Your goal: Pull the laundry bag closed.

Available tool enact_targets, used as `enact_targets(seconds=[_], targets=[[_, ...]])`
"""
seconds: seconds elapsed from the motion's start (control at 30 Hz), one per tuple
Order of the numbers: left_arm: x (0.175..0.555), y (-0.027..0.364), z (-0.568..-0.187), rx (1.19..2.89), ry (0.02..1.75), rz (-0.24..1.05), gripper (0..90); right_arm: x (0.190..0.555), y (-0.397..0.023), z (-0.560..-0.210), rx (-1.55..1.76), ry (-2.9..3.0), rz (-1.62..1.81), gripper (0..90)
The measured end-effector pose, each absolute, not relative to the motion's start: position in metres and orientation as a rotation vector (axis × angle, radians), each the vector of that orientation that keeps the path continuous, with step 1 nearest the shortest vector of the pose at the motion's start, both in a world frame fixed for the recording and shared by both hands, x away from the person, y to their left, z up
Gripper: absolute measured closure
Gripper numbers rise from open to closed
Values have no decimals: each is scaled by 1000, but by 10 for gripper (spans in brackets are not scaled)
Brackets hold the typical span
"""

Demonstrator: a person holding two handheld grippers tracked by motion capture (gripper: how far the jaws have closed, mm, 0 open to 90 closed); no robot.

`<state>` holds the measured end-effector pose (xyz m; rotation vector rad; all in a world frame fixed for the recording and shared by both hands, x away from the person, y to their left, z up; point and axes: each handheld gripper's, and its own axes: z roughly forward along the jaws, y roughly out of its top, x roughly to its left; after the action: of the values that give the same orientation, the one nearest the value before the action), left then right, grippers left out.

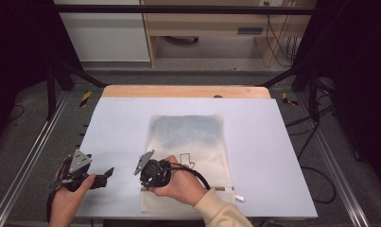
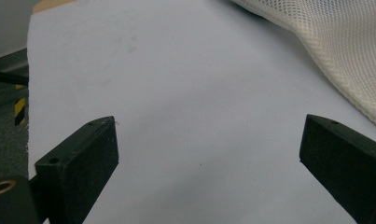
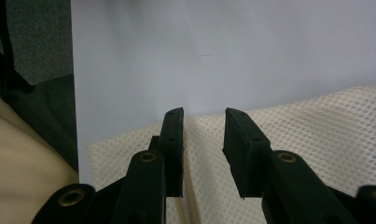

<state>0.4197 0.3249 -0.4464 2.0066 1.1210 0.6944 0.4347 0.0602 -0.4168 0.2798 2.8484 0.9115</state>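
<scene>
A cream mesh bag point(image 1: 197, 142) point(image 2: 335, 42) point(image 3: 316, 130) lies flat on the pale table point(image 1: 122, 123), with something bluish-grey inside its far half. A zipper band point(image 1: 223, 188) with a white tab point(image 1: 238, 197) runs near its front edge. My right gripper point(image 1: 142, 182) point(image 3: 202, 116) hovers over the bag's front left corner, jaws a little apart, mesh showing through the gap and nothing pinched. My left gripper point(image 1: 107, 176) point(image 2: 209, 140) rests to the left of the bag over bare table, jaws wide open and empty.
The table's wooden back edge point(image 1: 186, 91) lies beyond the bag. Metal frame rails point(image 1: 27, 161) run along the left side, and cables point(image 1: 316, 175) lie on the floor at right. A wooden cabinet point(image 1: 212, 28) stands behind the table.
</scene>
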Motion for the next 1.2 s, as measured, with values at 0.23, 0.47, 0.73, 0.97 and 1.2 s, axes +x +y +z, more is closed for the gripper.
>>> enact_targets(seconds=[0.23, 0.47, 0.73, 0.97, 1.2], targets=[[419, 324, -445, 2009, 1117, 681, 53, 434, 66, -429, 280, 2900, 905, 724], [416, 322, -444, 2003, 1118, 659, 53, 434, 71, -440, 288, 2930, 874, 719], [403, 317, -440, 2009, 1109, 593, 55, 434, 73, -445, 291, 2963, 855, 816], [388, 301, -440, 2059, 1033, 462, 133, 437, 66, -437, 317, 2953, 944, 816], [381, 274, -450, 2145, 972, 354, 139, 439, 61, -434, 309, 2944, 996, 816]])
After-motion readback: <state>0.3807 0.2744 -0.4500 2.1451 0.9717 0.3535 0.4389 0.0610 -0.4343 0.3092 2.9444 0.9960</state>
